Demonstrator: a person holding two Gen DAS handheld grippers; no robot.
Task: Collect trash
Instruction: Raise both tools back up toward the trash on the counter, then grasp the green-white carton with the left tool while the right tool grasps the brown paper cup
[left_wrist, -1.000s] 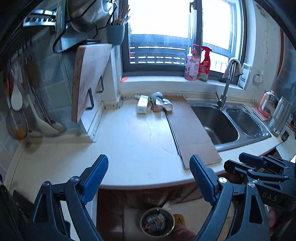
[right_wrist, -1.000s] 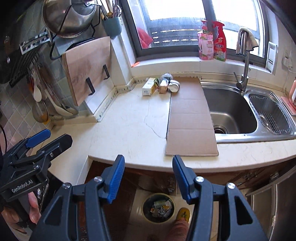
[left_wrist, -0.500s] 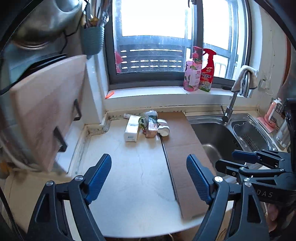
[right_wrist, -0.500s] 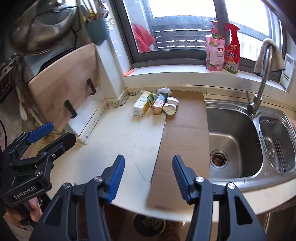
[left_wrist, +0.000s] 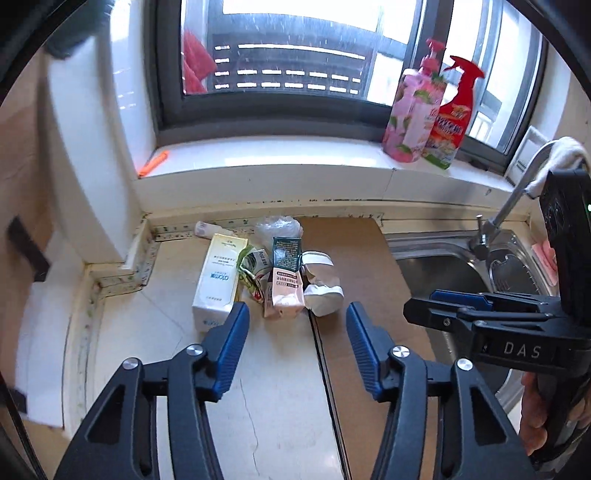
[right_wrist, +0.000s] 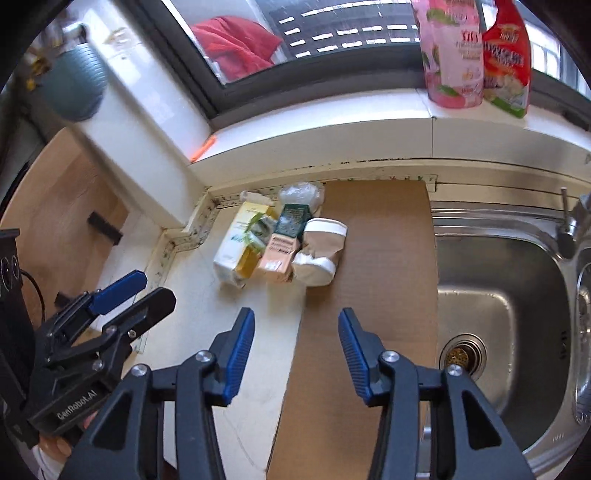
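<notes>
Bench (left_wrist: 280, 406): white carton (left_wrist: 218, 280), pink carton (left_wrist: 284, 288), crumpled paper cup (left_wrist: 322, 286) clustered; left hand-held gripper (left_wrist: 297, 343) and right hand-held gripper (right_wrist: 295, 349) unclenched, jaws just narrowing, empty

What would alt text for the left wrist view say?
The open left claw hangs above a kitchen counter, aimed at a cluster of trash: a white box, a pink carton and a crumpled cup. The right claw is beside it, over the sink.

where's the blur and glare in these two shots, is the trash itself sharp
Left wrist view: window blown out white, cutting board at the left edge smeared, trash pile fairly sharp. Right wrist view: trash pile slightly soft, cutlery holder at upper left blurred; fisheye bends the sill in both.
</notes>
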